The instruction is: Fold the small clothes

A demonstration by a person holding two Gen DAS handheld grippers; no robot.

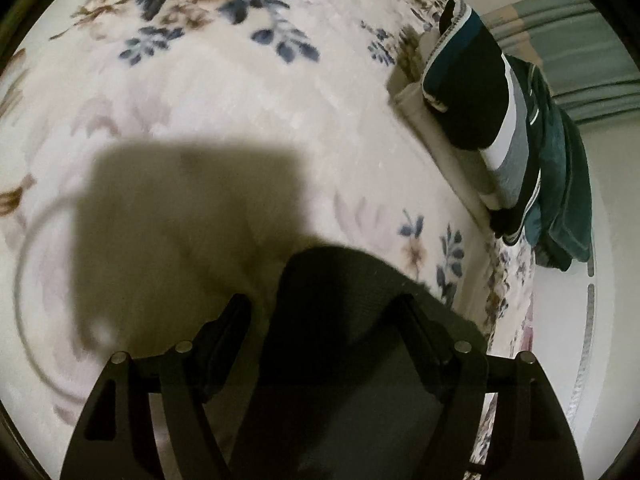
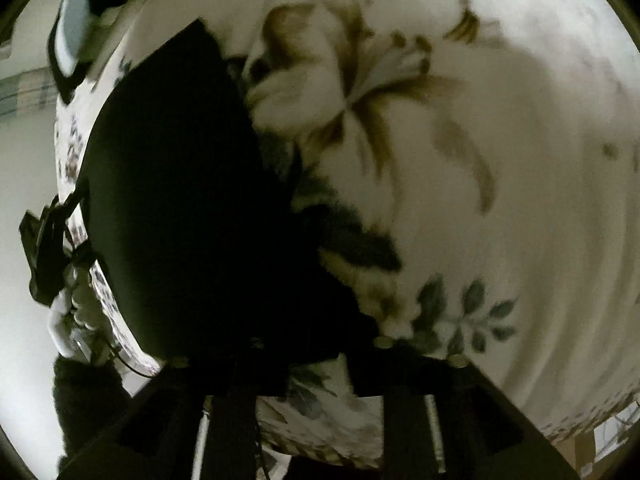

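1. A black garment (image 1: 340, 340) lies on a cream floral blanket (image 1: 240, 100), near the blanket's edge. In the right wrist view the same black cloth (image 2: 172, 200) spreads as a broad dark shape across the left half of the picture, lying flat on the blanket (image 2: 480, 160).

2. The left gripper (image 1: 324, 308) points steeply down at the garment. Its two fingers stand well apart, with the rounded edge of the cloth running up between them. Whether either pad presses on the fabric cannot be told, since the cloth and the fingers are both dark.

3. The right gripper (image 2: 316, 356) is very dark at the bottom of its view. A gap shows between its fingers, with blanket showing through it; the left finger sits at the black cloth's lower edge, but a grip cannot be made out.

4. A stack of folded clothes (image 1: 500, 128) sits well apart from the garment at the blanket's far edge: dark, white, grey and teal layers.

5. A broad shadow (image 1: 188, 220) falls on the blanket just beside the garment.
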